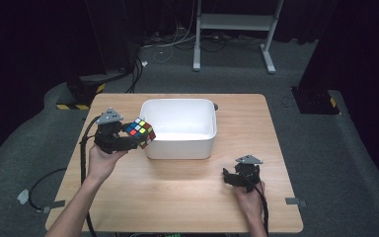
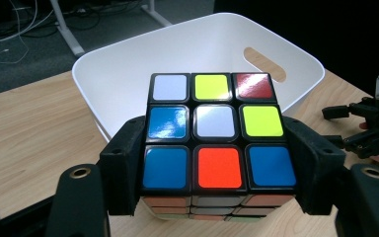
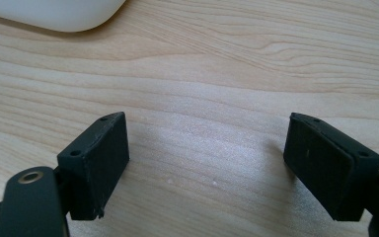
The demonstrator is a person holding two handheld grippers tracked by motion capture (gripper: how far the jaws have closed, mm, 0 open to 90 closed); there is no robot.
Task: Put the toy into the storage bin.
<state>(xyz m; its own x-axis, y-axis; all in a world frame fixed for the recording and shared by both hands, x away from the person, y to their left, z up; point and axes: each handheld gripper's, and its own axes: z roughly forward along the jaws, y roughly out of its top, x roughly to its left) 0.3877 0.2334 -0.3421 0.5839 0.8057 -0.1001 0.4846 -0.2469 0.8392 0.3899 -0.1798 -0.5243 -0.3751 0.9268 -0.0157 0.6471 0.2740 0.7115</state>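
My left gripper (image 1: 137, 139) is shut on a scrambled colour cube (image 1: 140, 132), held in the air at the left rim of a white plastic bin (image 1: 179, 148). In the left gripper view the cube (image 2: 219, 131) sits squarely between both black pads (image 2: 124, 168), with the bin (image 2: 123, 74) just beyond it. The bin's inside looks bare. My right gripper (image 1: 228, 177) rests low near the table's front right, open, with only bare wood between its jaws (image 3: 205, 168). From the left gripper view, the right gripper (image 2: 345, 126) appears far off at the right.
The light wooden table (image 1: 187, 197) carries the bin in its middle. A corner of the bin (image 3: 54, 12) shows at the top left of the right gripper view. Dark floor with cables and a white metal stand (image 1: 234, 29) lies beyond the table.
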